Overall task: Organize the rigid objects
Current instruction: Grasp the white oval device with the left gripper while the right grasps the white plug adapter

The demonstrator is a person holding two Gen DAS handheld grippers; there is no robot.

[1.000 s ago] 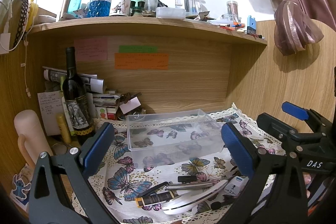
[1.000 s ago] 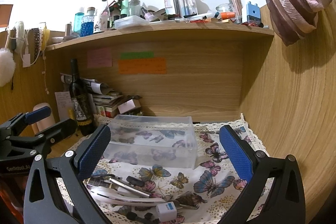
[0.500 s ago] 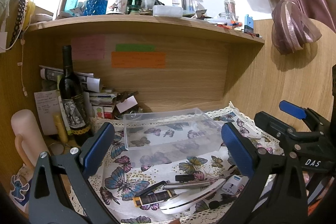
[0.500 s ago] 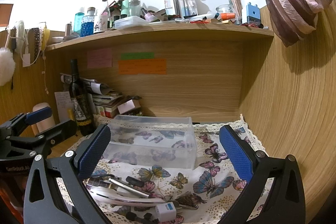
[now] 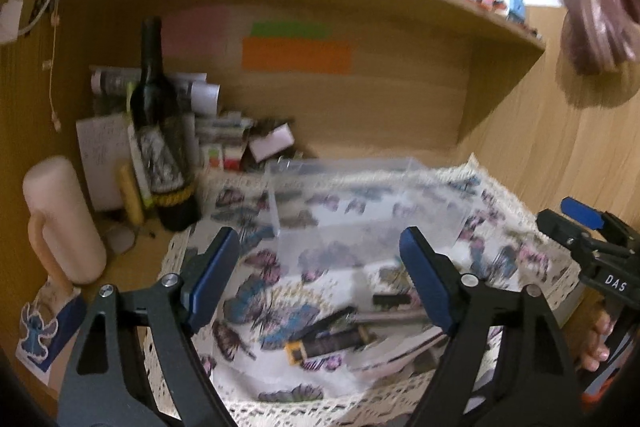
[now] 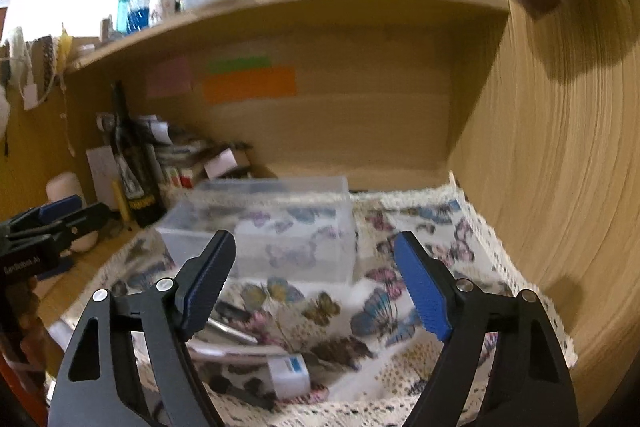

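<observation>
Tools [image 5: 320,267] [image 6: 316,267] spread, clear box [image 5: 360,203] beyond

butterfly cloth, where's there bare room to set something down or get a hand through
The freest patch of the butterfly cloth lies right of the clear plastic box, bordered by the wooden side wall. A smaller strip runs in front of the box. The near left is crowded with small tools and a white charger; the wine bottle and papers fill the back left.
</observation>
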